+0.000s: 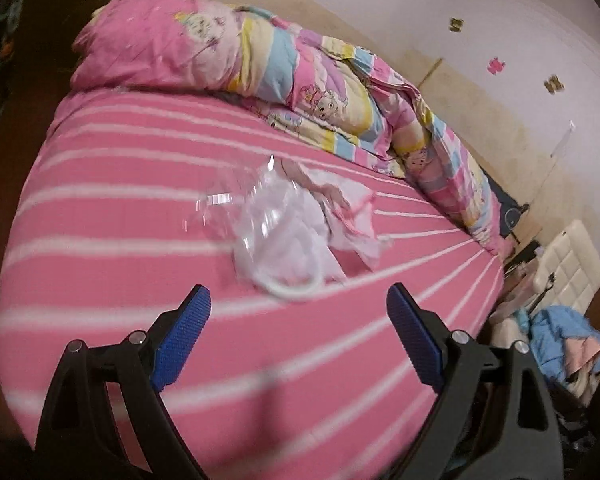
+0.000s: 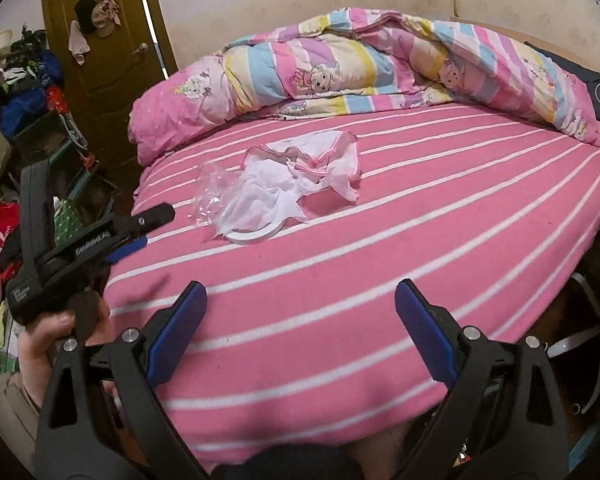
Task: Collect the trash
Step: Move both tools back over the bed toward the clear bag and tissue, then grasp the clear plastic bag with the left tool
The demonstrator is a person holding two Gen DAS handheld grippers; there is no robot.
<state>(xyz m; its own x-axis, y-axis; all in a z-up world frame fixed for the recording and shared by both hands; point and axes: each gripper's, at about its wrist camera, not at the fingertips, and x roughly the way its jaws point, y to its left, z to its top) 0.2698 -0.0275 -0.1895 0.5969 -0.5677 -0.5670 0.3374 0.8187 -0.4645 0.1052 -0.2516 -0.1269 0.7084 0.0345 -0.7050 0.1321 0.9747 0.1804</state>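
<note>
Trash lies mid-bed, quilt behind; plastic perhaps.

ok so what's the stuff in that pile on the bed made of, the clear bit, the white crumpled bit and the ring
Clear wrapper: looks like thin plastic film, glossy and see-through, the stripes show through it.
White crumpled sheet: probably tissue or paper, matte with sharp creases, though soft cloth is possible.
White ring: seems rigid plastic, smooth with an even curve; partly covered, so uncertain.
Pink-edged cloth: woven fabric with a stitched pink hem.

Black left gripper, blue ribbed pads, silver screws, beige sleeve
</note>
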